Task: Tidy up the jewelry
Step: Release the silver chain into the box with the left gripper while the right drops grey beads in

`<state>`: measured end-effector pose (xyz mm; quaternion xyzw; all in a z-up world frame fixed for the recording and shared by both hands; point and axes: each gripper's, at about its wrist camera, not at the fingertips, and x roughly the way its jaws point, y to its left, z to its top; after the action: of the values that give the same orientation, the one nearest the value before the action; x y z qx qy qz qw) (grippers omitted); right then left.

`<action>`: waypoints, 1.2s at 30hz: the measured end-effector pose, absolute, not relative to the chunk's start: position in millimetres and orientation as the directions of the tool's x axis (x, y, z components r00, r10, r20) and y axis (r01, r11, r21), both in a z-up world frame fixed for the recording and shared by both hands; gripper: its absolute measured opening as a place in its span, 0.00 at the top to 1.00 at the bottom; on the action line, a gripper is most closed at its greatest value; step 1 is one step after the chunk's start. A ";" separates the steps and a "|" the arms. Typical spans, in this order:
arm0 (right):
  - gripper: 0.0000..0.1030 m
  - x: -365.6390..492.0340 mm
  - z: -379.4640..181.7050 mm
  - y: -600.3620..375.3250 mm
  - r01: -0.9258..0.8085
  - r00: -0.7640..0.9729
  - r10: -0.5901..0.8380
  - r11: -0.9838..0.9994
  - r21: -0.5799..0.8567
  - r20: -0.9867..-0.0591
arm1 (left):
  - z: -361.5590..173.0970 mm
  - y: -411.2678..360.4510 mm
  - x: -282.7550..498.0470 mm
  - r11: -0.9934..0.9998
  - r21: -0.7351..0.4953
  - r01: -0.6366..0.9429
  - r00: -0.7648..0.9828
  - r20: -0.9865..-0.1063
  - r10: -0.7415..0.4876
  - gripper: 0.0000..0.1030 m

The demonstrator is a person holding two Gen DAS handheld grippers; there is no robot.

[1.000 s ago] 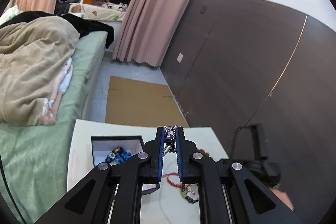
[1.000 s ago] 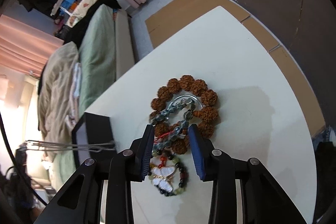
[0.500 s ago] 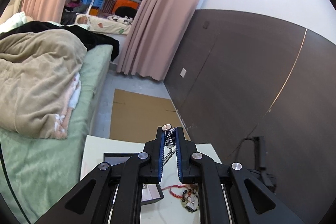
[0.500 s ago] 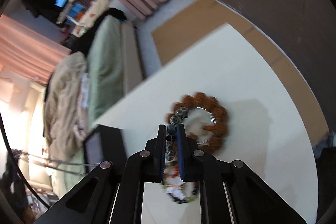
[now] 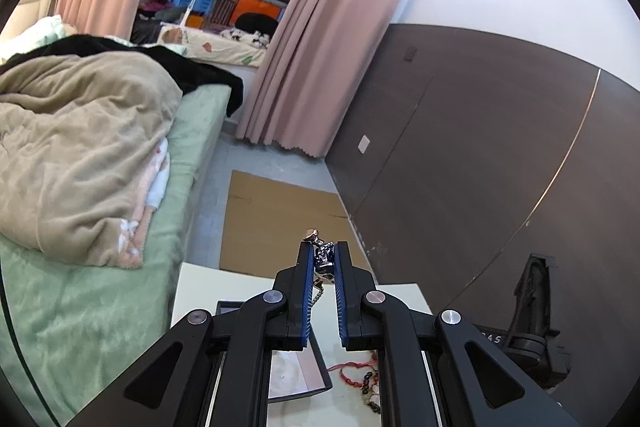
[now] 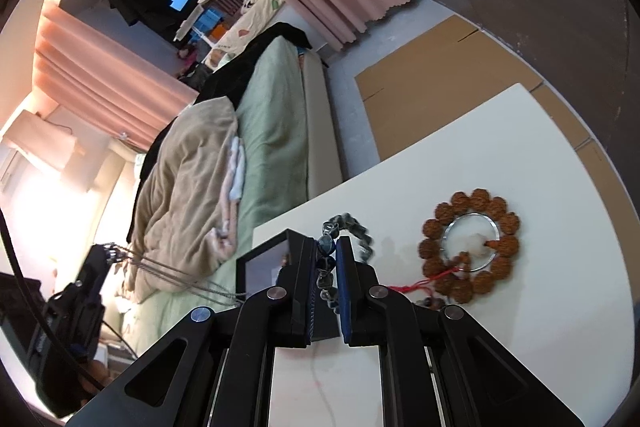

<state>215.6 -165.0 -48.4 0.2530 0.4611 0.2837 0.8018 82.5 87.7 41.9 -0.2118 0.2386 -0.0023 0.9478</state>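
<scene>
My left gripper (image 5: 323,255) is shut on a silver chain necklace (image 5: 322,259) and holds it up above the white table (image 5: 200,291); the chain hangs down between the fingers. My right gripper (image 6: 324,249) is shut on a grey stone bead bracelet (image 6: 352,225), lifted just above the table beside the black jewelry box (image 6: 264,263). The box also shows under the left gripper (image 5: 298,375). A brown seed bracelet (image 6: 470,239) around a silver bangle (image 6: 472,237) lies on the table to the right. A red string bracelet (image 5: 354,373) lies near the box.
A bed with a green sheet and beige blanket (image 5: 80,147) stands left of the table. Cardboard (image 5: 276,223) lies on the floor beyond the table's far edge. A dark wall panel (image 5: 480,167) runs along the right. The other gripper's body (image 5: 532,315) shows at right.
My right gripper closed on the grey bead bracelet and lifted it leftward off the brown bracelet, toward the box. My left gripper rose higher with the chain.
</scene>
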 end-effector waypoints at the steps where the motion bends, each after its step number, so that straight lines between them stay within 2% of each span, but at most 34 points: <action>1: 0.89 215.8 -48.4 -163.7 -0.227 0.412 0.692 0.708 0.668 -0.593 | 40.0 88.3 84.9 0.908 -0.407 -0.098 0.883 -0.457 -0.110 0.90; 8: 0.89 219.6 -43.5 -158.6 -0.251 0.419 0.712 0.687 0.681 -0.564 | 33.1 85.0 97.9 0.903 -0.423 -0.080 0.871 -0.470 -0.144 0.90; 19: 0.89 219.6 -39.1 -146.9 -0.279 0.421 0.743 0.652 0.705 -0.521 | -13.8 73.8 130.0 0.884 -0.458 -0.091 0.774 -0.591 -0.227 0.90; 24: 0.89 216.0 -35.2 -140.6 -0.295 0.420 0.762 0.629 0.720 -0.493 | -24.8 82.0 135.2 0.869 -0.472 -0.147 0.757 -0.620 -0.209 0.90; 27: 0.89 214.3 -34.2 -137.7 -0.294 0.421 0.765 0.623 0.725 -0.487 | -31.4 87.6 138.1 0.851 -0.496 -0.174 0.724 -0.650 -0.231 0.86; 28: 0.89 213.7 -34.6 -136.4 -0.293 0.419 0.768 0.619 0.728 -0.485 | -32.8 89.4 137.5 0.846 -0.500 -0.184 0.718 -0.656 -0.231 0.82; 30: 0.89 212.8 -35.3 -133.3 -0.293 0.412 0.773 0.614 0.733 -0.482 | -32.3 94.0 133.1 0.838 -0.507 -0.202 0.721 -0.656 -0.222 0.67; 32: 0.89 210.2 -35.3 -129.0 -0.304 0.400 0.782 0.605 0.736 -0.477 | -28.1 98.1 126.7 0.833 -0.509 -0.216 0.739 -0.643 -0.201 0.41; 34: 0.89 206.4 -34.9 -120.3 -0.325 0.383 0.795 0.593 0.737 -0.471 | -21.4 104.8 117.4 0.826 -0.517 -0.225 0.773 -0.611 -0.172 0.32; 36: 0.89 203.5 -35.2 -112.4 -0.342 0.369 0.803 0.586 0.734 -0.469 | -17.0 109.7 113.5 0.827 -0.508 -0.240 0.785 -0.603 -0.143 0.29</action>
<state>203.5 -112.4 -35.2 0.2702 0.4262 0.3659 0.7820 113.5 109.7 -17.0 -0.2925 0.3266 0.0270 0.8984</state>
